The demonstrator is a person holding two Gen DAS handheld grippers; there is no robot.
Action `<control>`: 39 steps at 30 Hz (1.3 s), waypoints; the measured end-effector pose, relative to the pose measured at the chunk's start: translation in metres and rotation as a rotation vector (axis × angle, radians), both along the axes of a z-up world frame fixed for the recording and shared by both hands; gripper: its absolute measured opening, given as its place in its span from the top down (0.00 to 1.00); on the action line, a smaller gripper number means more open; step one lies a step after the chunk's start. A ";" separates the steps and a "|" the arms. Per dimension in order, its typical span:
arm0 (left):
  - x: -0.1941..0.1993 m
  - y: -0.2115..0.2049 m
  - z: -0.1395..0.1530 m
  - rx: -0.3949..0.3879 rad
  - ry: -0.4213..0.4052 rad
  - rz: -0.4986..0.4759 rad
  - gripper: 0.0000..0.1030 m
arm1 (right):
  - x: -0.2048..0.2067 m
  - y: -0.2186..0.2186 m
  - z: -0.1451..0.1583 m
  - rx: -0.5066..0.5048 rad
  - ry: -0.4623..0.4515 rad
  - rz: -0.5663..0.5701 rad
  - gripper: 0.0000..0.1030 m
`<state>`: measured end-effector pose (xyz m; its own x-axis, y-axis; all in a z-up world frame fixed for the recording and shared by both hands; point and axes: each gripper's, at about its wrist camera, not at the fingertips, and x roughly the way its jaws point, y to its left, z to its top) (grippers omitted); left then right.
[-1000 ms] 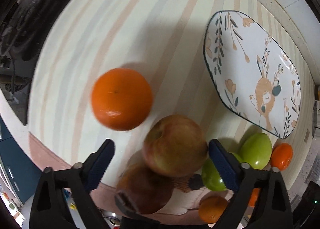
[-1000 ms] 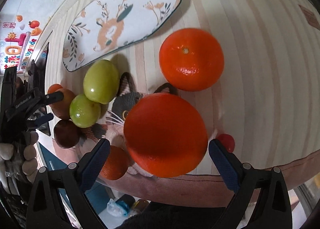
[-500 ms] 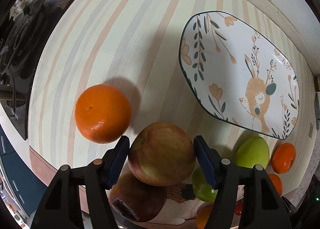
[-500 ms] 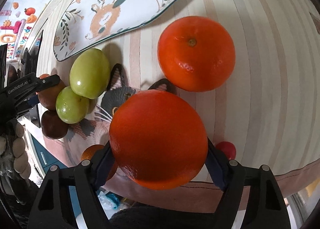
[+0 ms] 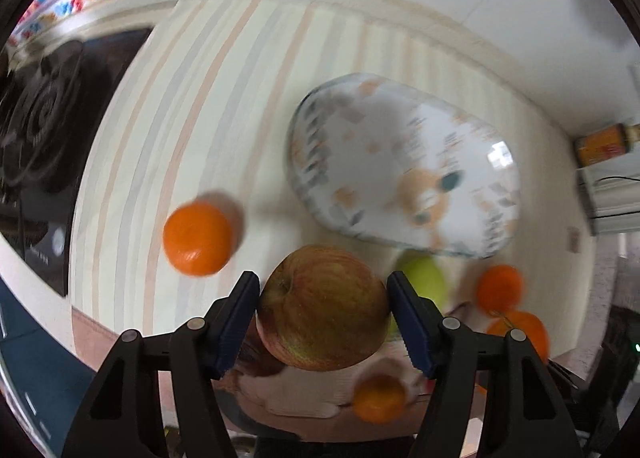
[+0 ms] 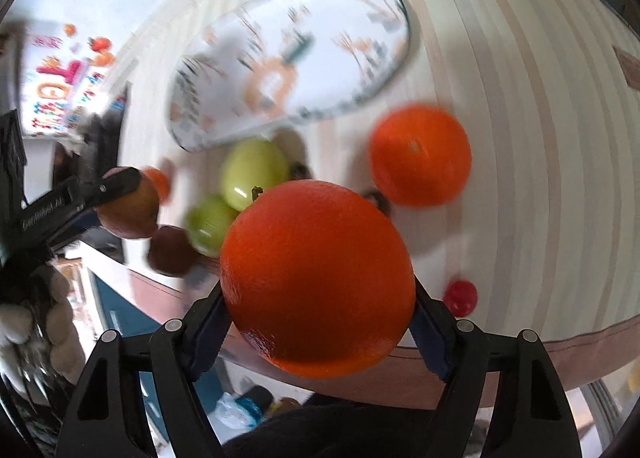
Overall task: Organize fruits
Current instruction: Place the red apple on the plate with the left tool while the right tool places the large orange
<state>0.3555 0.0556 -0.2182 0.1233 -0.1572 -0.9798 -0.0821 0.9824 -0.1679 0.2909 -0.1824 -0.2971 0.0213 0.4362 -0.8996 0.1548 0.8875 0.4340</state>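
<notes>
Right now your left claw [image 5: 323,312] pinches the apple [image 5: 323,308], pads flat on its two sides, and your right claw [image 6: 318,318] pinches the big orange [image 6: 318,278] the same way across its widest part. Both jaws closed in over the last second and now sit tight on the fruit. Each fruit hangs clear above the counter [image 5: 192,105], which I judge is so it can pass over the heap without knocking anything.

The plate [image 5: 404,165] lies bare toward the far edge of the counter, near the wall, and I take it as the likely goal. A second orange [image 6: 420,155] rests alone on the striped cloth beside the plate. Two green fruits [image 6: 254,173] sit just beside the plate's near rim, with a dark brown fruit [image 6: 170,252] and small oranges [image 5: 500,290] toward the near edge. A small red fruit [image 6: 460,298] sits apart by the cloth's brown border.

Gripping at the widest girth keeps round fruit from squirting out, so hold that squeeze.
</notes>
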 end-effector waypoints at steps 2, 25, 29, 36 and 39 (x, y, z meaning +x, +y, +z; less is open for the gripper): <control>0.008 -0.006 0.011 -0.025 -0.027 -0.014 0.38 | 0.014 -0.004 0.016 0.014 -0.040 -0.014 0.21; 0.146 -0.062 -0.089 -0.065 0.160 -0.050 0.38 | 0.174 -0.013 -0.033 -0.117 -0.052 -0.085 0.20; 0.148 -0.067 -0.095 -0.048 0.173 -0.054 0.39 | 0.180 -0.009 -0.045 -0.112 -0.032 -0.079 0.20; 0.160 -0.072 -0.070 -0.014 0.109 -0.066 0.30 | 0.184 0.001 -0.055 -0.109 -0.014 -0.053 0.16; 0.157 -0.072 -0.062 0.026 0.087 -0.088 0.17 | 0.185 0.005 -0.040 -0.146 -0.051 -0.040 0.05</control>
